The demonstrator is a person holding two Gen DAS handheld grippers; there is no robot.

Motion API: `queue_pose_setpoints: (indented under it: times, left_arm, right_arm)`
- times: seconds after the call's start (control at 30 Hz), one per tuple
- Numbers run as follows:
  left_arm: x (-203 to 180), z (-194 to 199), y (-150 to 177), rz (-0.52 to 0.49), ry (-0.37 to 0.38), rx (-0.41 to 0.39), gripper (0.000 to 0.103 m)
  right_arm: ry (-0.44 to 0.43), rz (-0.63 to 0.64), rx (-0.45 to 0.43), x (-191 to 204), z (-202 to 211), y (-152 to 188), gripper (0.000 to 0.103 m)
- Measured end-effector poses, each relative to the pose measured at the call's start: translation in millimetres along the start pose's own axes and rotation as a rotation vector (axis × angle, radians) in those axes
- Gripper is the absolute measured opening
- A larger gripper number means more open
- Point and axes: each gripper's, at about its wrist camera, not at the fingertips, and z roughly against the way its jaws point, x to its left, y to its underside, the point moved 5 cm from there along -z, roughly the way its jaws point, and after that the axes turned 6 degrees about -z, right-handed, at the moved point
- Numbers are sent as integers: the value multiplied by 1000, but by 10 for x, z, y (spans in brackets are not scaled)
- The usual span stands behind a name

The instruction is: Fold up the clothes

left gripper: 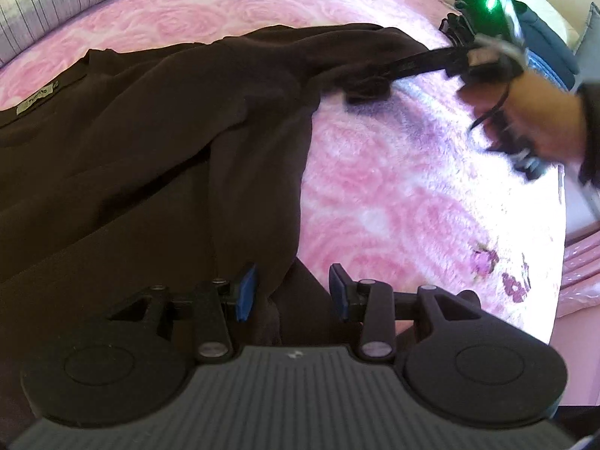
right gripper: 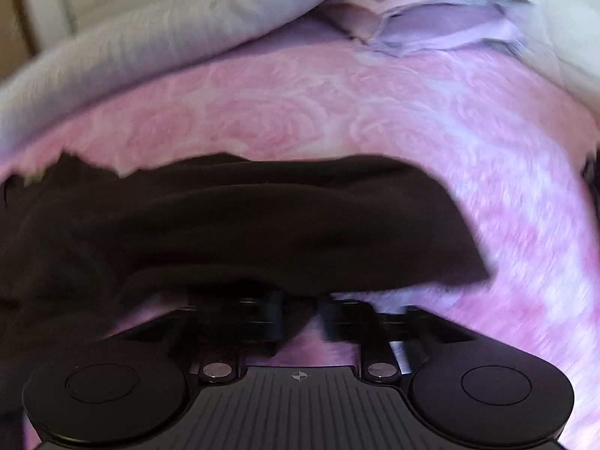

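Dark brown garment (left gripper: 150, 150): spread rumpled over pink rose-patterned blanket (left gripper: 393, 195), grey neck label (left gripper: 35, 99) showing at its far edge. Left gripper (left gripper: 292, 292): blue pads parted, a fold of the garment's near edge lying loose between them, not pinched. Right gripper (left gripper: 369, 90): held by a hand (left gripper: 532, 120), jaws nearly closed on the garment's far corner; blurred.

A bed (left gripper: 393, 195) under a pink rose-patterned blanket (right gripper: 300, 105) carried a dark brown garment (left gripper: 150, 142) spread in loose folds across its near side, with a grey striped quilt (right gripper: 150, 26) bunched along the far edge.
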Motion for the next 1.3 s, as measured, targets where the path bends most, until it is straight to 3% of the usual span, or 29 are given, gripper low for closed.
queue_pose_setpoints:
  times: [0.03,0.17,0.27,0.33,0.43,0.5,0.6,0.73,0.87,0.93,1.03,1.13,1.2,1.3]
  left_arm:
    - [-9,-2,1,-1,-2,1,36]
    - [-74,-18,-25,-8,14,5,35]
    - [-174,-41,-62,-16,49,4,35]
    - [-258,-70,-73,-11,77,11,35]
    - [-411,-79,-57,-5,131,24,35]
    - [-494,3,-12,-12,136,15,35]
    - [-462,242,150,33,102,-5,35]
    - [-165,700,647,185,-24,-2,36]
    - [165,1153,1470,350,-204,62,38]
    - [299,1356,1923,442,-278,99,38]
    - [411,1544,2537,583,-319,133,40]
    - [456,1580,2921,707,-266,126,40]
    - [453,1583,3074,766,-211,108,40]
    - [390,1512,3171,789,-110,94,40]
  right_arm:
    - [77,108,0,-74,83,-100,8]
    - [465,526,-206,-559,664,-587,9]
    - [727,667,-348,-956,1048,-898,10]
    - [778,652,-319,-1117,1077,-888,12]
    - [634,428,-132,-1286,987,-613,13]
    - [537,322,-83,-1168,1038,-325,15]
    - [362,172,2,-895,1128,116,30]
    - [-72,36,173,-233,1286,719,45]
    - [-413,151,265,502,1527,1188,52]
    - [-448,258,270,718,1521,1289,52]
    - [-500,418,277,1038,1513,1441,53]
    - [-496,490,349,1165,1329,1505,51]
    - [-482,401,452,1099,1247,1500,9]
    - [-366,378,465,921,1449,1414,5]
